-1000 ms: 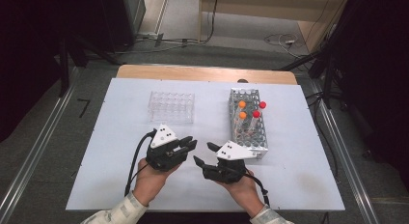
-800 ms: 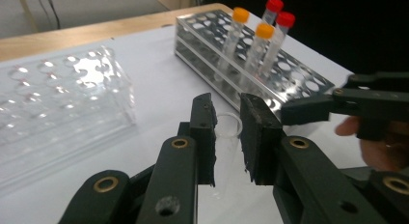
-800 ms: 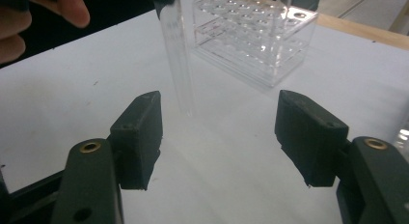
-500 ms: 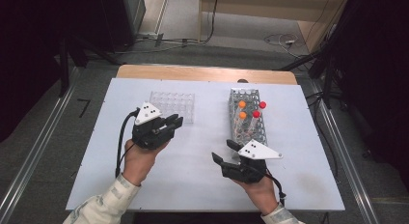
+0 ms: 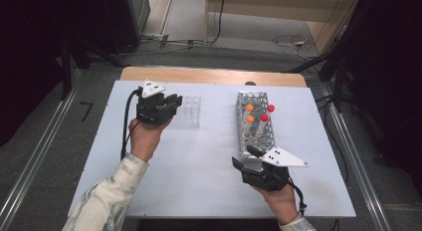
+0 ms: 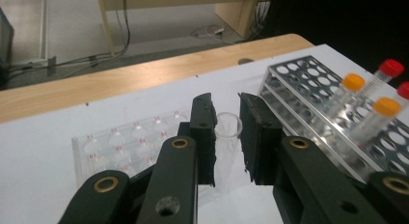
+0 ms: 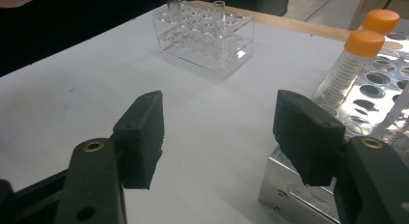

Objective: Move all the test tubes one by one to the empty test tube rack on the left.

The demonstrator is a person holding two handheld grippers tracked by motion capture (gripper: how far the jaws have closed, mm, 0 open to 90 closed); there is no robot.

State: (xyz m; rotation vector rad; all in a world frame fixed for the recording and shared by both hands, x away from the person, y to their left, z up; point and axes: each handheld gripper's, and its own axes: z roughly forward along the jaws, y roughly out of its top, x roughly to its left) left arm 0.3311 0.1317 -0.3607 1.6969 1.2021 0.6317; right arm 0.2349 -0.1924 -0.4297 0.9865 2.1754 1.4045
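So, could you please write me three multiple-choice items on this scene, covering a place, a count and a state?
1. Where does the clear plastic tube rack stand from the silver metal perforated rack, in the high view?
A. left
B. right
C. on top

2. How many orange-capped tubes stand in the metal rack?
A. one
B. two
C. four

3. What lies between the right gripper jaws?
A. a red cap
B. nothing
C. a glass tube

Answers: 1 A, the clear rack sits nearer the left gripper. 2 B, two orange caps beside two red-capped tubes. 3 B, its jaws stand apart over bare white table.
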